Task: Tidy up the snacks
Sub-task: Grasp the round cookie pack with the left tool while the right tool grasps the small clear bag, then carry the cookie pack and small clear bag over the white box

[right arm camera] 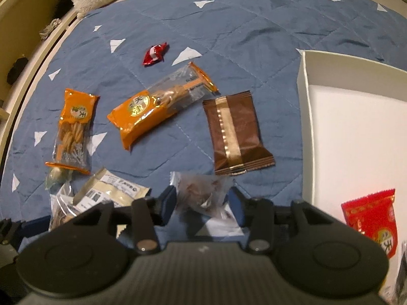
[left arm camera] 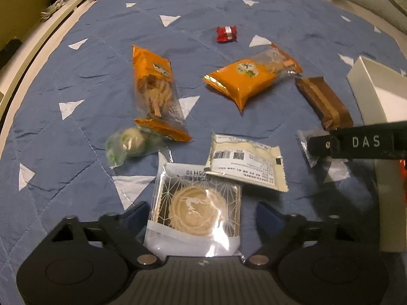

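My left gripper (left arm camera: 201, 213) points down at the blue quilt, jaws wide. A clear packet with a round pale pastry (left arm camera: 195, 211) lies between its fingers, and a gap shows on the right side. My right gripper (right arm camera: 203, 200) is shut on a clear packet of brown snack (right arm camera: 203, 193). In the left wrist view that packet (left arm camera: 309, 155) shows under the right gripper's black finger (left arm camera: 356, 142). A white box (right arm camera: 356, 127) stands to the right with a red packet (right arm camera: 371, 218) inside.
Loose on the quilt (left arm camera: 76, 139) lie two orange packets (left arm camera: 157, 94) (left arm camera: 251, 78), a brown packet (right arm camera: 236, 132), a red candy (left arm camera: 226, 34), a green-white wrapped sweet (left arm camera: 129, 143) and a white barcode packet (left arm camera: 246, 162). The bed's edge (left arm camera: 30, 58) runs along the left.
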The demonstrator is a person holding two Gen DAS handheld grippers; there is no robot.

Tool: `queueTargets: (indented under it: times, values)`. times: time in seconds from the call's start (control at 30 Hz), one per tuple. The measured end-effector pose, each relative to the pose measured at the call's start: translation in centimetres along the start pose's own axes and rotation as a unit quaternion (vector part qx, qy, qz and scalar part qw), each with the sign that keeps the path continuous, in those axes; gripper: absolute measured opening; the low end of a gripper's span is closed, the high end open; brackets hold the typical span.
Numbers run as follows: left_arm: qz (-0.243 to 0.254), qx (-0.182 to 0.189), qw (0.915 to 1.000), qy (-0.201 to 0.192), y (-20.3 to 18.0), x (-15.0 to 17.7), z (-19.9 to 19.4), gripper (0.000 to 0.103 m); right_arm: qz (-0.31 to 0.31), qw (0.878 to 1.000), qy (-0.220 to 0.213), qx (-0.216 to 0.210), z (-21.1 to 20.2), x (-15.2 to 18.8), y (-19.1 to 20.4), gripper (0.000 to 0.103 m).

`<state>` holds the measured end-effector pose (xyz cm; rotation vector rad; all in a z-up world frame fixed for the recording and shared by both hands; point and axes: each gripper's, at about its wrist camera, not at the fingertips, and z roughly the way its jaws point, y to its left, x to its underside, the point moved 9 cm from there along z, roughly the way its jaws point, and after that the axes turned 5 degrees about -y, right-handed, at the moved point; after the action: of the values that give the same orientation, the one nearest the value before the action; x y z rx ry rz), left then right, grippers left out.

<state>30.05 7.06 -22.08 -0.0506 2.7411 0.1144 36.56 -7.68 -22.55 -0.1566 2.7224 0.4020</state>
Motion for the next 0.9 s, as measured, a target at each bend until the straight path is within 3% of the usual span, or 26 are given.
queueTargets:
  times: [0.2, 0.3, 0.4, 0.9]
  values:
    - [0.001, 0.002, 1.0, 0.001, 0.7, 0.2, 0.0, 0.069, -0.008, 1.0, -0.001, 0.002, 0.3, 0.2, 0.3, 0.051]
    - [0.005, 0.006, 1.0, -0.002, 0.8, 0.2, -0.3, 0.068, -0.015, 1.0, -0.007, 0.002, 0.2, 0.1, 0.4, 0.043]
    - [0.02, 0.005, 0.9998, -0.005, 0.5, 0.4, -0.8, 0.068, -0.016, 1.0, -0.016, 0.001, -0.3, 0.0, 0.4, 0.041]
    - [-0.03, -0.008, 0.9976, -0.062, 2.4, 0.3, -6.3, 0.068, -0.038, 0.997, -0.06, -0.007, -6.2, 1.1, 1.1, 0.04]
